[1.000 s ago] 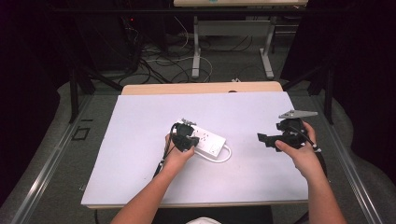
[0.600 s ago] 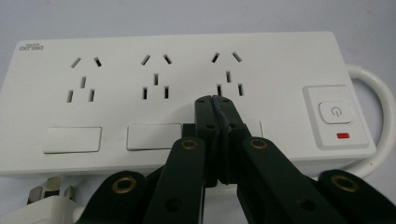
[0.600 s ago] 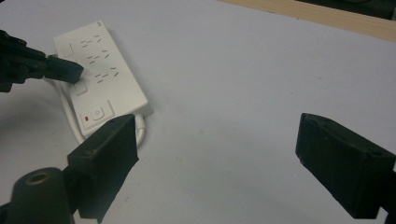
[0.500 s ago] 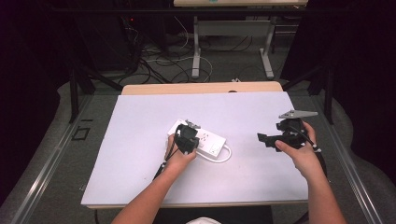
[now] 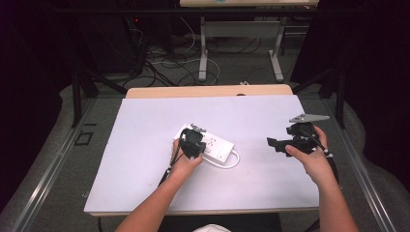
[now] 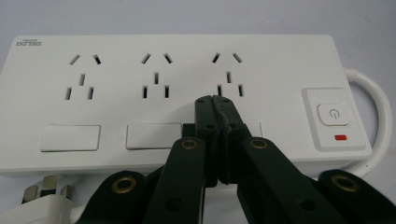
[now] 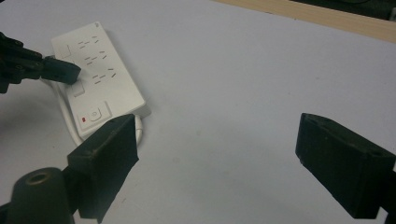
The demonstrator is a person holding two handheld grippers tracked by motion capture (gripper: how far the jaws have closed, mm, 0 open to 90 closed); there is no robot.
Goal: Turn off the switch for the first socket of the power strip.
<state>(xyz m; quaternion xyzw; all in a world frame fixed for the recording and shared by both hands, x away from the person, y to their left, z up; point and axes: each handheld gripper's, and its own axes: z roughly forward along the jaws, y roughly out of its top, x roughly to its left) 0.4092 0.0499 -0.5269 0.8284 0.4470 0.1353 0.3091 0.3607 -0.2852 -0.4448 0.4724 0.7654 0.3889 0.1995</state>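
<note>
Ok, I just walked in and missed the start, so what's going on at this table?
A person holds a gripper in each hand over a white-covered table. The left gripper, jaws shut together, has its tips down on a white power strip, at the third rocker switch beside the power button. The strip's plug lies loose beside it. The right gripper hangs open off to the side, holding nothing.

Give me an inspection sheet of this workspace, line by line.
Surface: white table top, wooden strip at its far edge.
Job's things: white power strip, three socket sets, power button, red indicator; white plug beside it.
Clutter: nothing seen.
Grippers: left tool shut, tips over the strip's third rocker switch; right tool open, above bare table.
Cables: strip's white cord loops at its end; dark cables on the floor beyond.
Surroundings: another table's legs, dark curtains.
</note>
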